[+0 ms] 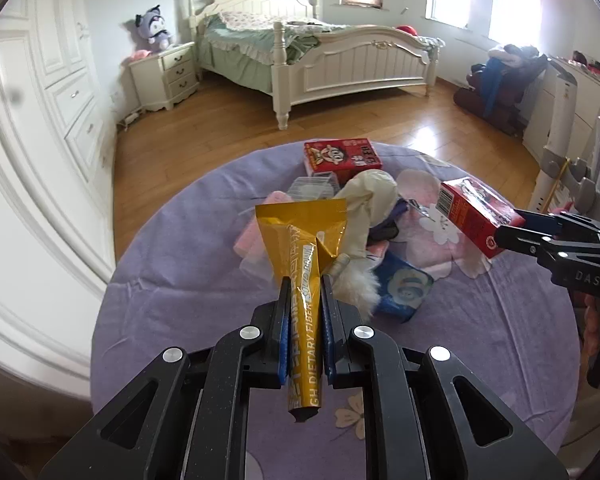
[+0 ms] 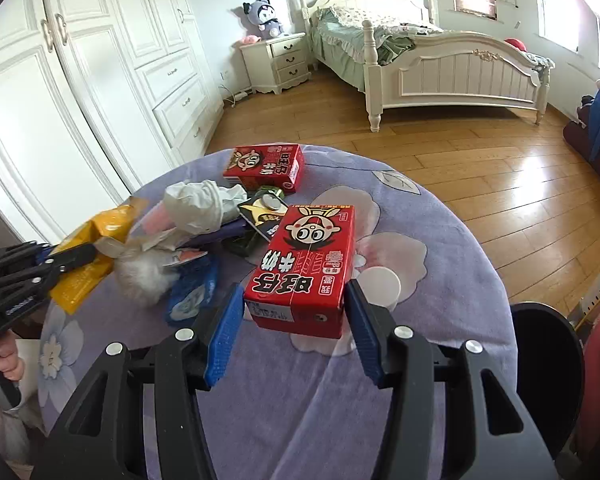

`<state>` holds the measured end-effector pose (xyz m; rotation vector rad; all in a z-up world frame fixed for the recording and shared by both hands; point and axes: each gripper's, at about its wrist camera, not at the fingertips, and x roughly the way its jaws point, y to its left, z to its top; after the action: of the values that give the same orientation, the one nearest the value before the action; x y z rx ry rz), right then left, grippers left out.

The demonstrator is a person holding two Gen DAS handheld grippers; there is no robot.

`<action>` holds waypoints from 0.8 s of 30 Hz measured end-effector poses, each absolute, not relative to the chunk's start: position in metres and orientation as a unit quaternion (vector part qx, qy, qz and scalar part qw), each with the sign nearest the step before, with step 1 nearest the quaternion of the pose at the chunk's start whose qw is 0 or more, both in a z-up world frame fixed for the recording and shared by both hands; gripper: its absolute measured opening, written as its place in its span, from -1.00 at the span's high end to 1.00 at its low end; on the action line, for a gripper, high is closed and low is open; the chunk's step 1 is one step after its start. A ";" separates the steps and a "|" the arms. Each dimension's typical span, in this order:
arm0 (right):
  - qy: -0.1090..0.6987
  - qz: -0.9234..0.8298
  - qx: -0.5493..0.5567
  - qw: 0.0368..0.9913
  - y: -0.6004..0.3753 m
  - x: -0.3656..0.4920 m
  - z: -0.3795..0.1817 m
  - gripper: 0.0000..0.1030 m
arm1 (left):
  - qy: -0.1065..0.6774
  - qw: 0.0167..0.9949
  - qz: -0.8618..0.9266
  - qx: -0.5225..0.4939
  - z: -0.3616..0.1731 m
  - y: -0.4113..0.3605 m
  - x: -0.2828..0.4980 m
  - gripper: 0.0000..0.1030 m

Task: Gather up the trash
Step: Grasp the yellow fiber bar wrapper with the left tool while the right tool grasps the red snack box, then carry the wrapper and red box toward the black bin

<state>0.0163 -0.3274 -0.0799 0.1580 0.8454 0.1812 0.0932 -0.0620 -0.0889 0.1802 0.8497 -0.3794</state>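
- A round surface (image 2: 440, 280) draped in a lilac cloth printed with pale flowers stands in a bedroom with a glossy wooden floor (image 2: 480, 168).
- The left gripper (image 1: 305, 280) is clamped on a yellow foil drink-mix sachet (image 1: 300, 240), its blue pads pinching the crumpled packet, which fans out above the jaws and sits clear of the cloth.
- The right gripper (image 2: 294, 300) grips a red milk carton (image 2: 304, 272) by its two sides, the carton tilted and lifted off the surface; in the left wrist view the same carton hangs at the right edge of the frame.
- A heap of trash remains at the middle of the surface: a crumpled white wrapper (image 2: 200, 204), a white fluffy tuft (image 2: 144, 276), a blue packet (image 2: 192, 296) and dark wrappers, pressed close together.
- A second red milk carton (image 2: 266, 166) lies flat at the far edge of the surface, just beyond the heap.
- A white round lid (image 2: 380, 284) rests on the cloth just beside the right gripper's jaw.
- A black bin (image 2: 548, 360) stands by the near right edge of the surface.
- Behind: a cream wooden bed (image 2: 452, 64) with green bedding, a nightstand (image 2: 276, 62) carrying a purple plush toy (image 2: 264, 16), and white panelled wardrobes (image 2: 80, 80) along the left wall.
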 end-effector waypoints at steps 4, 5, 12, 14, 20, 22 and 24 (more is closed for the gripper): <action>0.405 0.084 0.075 0.907 -0.331 0.005 -0.073 0.02 | 0.405 0.888 -0.200 0.093 -0.085 -0.070 0.085 0.73; 0.404 0.083 0.074 0.908 -0.332 0.003 -0.072 0.02 | 0.403 0.887 -0.203 0.094 -0.084 -0.072 0.084 0.73; 0.388 0.074 0.075 0.915 -0.344 -0.012 -0.058 0.02 | 0.390 0.887 -0.224 0.104 -0.070 -0.094 0.071 0.73; 0.384 0.071 0.077 0.917 -0.348 -0.017 -0.055 0.02 | 0.385 0.887 -0.232 0.103 -0.065 -0.098 0.068 0.73; 0.372 0.058 0.084 0.922 -0.361 -0.032 -0.049 0.02 | 0.371 0.885 -0.261 0.104 -0.049 -0.114 0.058 0.73; 0.369 0.051 0.088 0.924 -0.367 -0.037 -0.048 0.02 | 0.366 0.884 -0.269 0.113 -0.046 -0.126 0.054 0.73; 0.367 0.044 0.091 0.925 -0.373 -0.042 -0.047 0.02 | 0.363 0.881 -0.277 0.121 -0.045 -0.139 0.052 0.73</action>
<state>-0.0420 -0.3732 -0.0473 0.1862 0.7538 0.0899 0.0517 -0.1387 -0.0452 0.2522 0.7566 -0.5774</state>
